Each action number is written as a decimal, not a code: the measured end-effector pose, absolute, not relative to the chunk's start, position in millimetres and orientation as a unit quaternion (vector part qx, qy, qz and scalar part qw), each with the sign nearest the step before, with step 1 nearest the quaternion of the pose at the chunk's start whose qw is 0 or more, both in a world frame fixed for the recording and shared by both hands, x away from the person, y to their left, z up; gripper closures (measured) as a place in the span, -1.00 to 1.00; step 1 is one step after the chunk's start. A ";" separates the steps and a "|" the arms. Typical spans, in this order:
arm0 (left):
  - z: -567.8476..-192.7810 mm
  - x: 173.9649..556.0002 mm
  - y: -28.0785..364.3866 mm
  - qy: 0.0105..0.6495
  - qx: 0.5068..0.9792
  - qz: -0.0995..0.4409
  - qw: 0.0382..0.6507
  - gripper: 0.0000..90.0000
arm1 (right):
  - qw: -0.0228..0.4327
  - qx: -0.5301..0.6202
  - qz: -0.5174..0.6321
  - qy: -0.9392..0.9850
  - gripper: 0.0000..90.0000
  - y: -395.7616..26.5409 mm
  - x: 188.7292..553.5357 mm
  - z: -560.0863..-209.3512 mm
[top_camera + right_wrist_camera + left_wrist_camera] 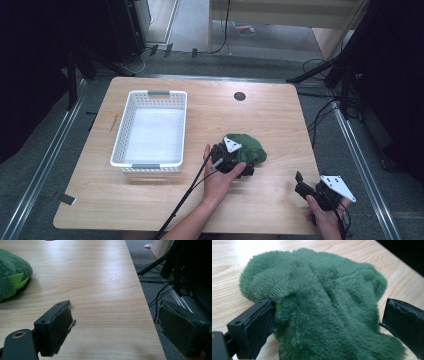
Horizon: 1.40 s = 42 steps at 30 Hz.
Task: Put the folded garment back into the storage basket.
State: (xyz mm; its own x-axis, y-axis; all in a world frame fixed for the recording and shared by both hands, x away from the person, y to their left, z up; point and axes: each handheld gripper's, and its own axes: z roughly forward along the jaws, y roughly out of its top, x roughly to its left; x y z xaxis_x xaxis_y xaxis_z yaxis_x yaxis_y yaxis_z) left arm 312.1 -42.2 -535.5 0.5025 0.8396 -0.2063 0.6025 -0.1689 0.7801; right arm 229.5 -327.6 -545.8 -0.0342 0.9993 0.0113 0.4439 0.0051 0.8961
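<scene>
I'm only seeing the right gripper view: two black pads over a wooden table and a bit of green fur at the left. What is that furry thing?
Observer: A green plush toy lying on the table, right of a white basket.
Operator: Is anybody touching it?
Observer: Yes, the left gripper has its jaws spread around the plush, one pad on each side of the fur.
Operator: Is there anything in that basket?
Observer: No, its white floor is bare in the high view.
Operator: And where's my gripper compared with the toy?
Observer: The right gripper is held near the table's front right corner, apart from the plush.
</scene>
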 end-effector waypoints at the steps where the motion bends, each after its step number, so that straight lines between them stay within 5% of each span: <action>1: -536.7 312.2 -43.1 0.480 0.753 0.141 0.428 -1.00 | 0.363 0.593 0.383 0.609 -0.71 -327.6 229.4 -545.8; 12: -548.4 312.3 -51.0 0.479 0.767 0.156 0.398 -0.99 | 0.363 0.592 0.385 0.608 -0.71 -327.4 229.6 -545.8; 27: -541.1 309.2 -48.7 0.474 0.757 0.177 0.413 -0.18 | 0.363 0.593 0.384 0.607 -0.71 -327.2 229.9 -545.8; 42: -508.3 304.7 -26.2 0.471 0.738 0.179 0.449 -0.10 | 0.363 0.594 0.383 0.608 -0.71 -327.1 230.0 -545.8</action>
